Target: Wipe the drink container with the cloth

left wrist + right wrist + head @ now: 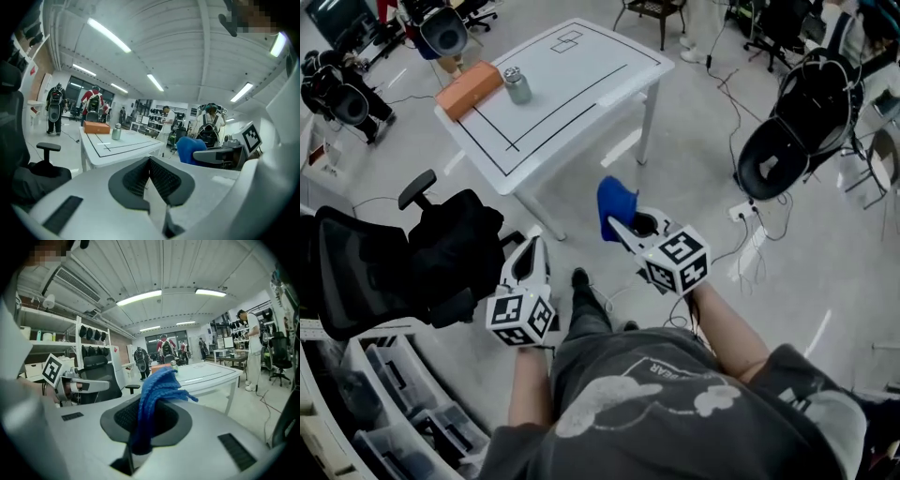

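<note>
Two grippers are seen in the head view, held low in front of the person and well apart from the white table (581, 66). The left gripper (531, 246) is carried beside a black office chair (441, 248), while a blue cloth (615, 204) is clamped at the tip of the right gripper (621, 227). The drink container (517, 85), a small metallic bottle, is stood upright on the table, just beside an orange box (470, 89) near the table's far left corner. In the left gripper view, the jaws of that gripper are pressed together with nothing between them; beyond them the table is seen with the container (116, 132) and the box on top, and the cloth with the right gripper is shown at the right. In the right gripper view, the jaws are closed on the cloth (157, 394), which is bunched between the pads and draped forward over the gripper's nose. The table is visible far behind it, with the container (174, 363) only small on its top, and the left gripper (79, 385) is seen at the left. The container is touched by neither gripper.
</note>
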A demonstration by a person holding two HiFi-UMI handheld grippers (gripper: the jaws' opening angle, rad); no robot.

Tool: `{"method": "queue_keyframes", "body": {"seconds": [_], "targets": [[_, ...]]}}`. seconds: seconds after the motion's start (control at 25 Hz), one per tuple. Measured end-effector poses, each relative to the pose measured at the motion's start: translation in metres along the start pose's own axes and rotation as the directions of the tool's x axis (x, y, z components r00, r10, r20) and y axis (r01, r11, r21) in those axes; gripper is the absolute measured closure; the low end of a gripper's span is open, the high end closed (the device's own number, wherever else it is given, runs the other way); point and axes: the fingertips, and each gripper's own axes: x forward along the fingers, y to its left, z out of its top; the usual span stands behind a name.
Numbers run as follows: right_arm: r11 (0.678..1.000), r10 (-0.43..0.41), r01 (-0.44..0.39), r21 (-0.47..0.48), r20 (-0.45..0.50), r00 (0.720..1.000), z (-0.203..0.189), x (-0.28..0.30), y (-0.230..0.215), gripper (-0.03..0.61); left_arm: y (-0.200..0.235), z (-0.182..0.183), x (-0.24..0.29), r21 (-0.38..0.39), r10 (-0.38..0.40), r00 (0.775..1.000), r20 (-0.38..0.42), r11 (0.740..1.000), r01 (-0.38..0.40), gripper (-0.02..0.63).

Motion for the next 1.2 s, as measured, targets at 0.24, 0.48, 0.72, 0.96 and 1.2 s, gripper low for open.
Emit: {"method": "queue_keyframes", "body": {"seconds": [0.24, 0.48, 0.72, 0.96, 1.2], "targets": [[0.998, -0.065, 0.065, 0.013, -0.021, 0.998, 0.027, 0.064, -0.049, 0.531, 0.046, 0.034, 0.078, 0.026, -0.068, 0.997, -0.019, 0.997, 0.069, 0.612], [0.994, -0.105, 0.106, 0.025, -0.041, 0.994, 0.06, 0.133, -0.085, 0.531, 0.109, 0.067, 0.134, 0.013, -0.075, 0.997, -0.023, 0.997, 0.075, 0.612], [0.986, -0.157, 0.16, 0.038, -0.067, 0.985, 0.075, 0.187, -0.105, 0.531, 0.165, 0.084, 0.17, -0.001, -0.088, 0.995, -0.038, 0.996, 0.088, 0.612], [0.98, -0.185, 0.189, 0.056, -0.074, 0.98, 0.085, 0.219, -0.113, 0.531, 0.194, 0.09, 0.195, -0.015, -0.111, 0.992, -0.055, 0.994, 0.111, 0.612], [0.979, -0.188, 0.193, 0.059, -0.079, 0.979, 0.092, 0.237, -0.134, 0.531, 0.199, 0.096, 0.225, 0.004, -0.129, 0.989, -0.065, 0.992, 0.13, 0.612]]}}
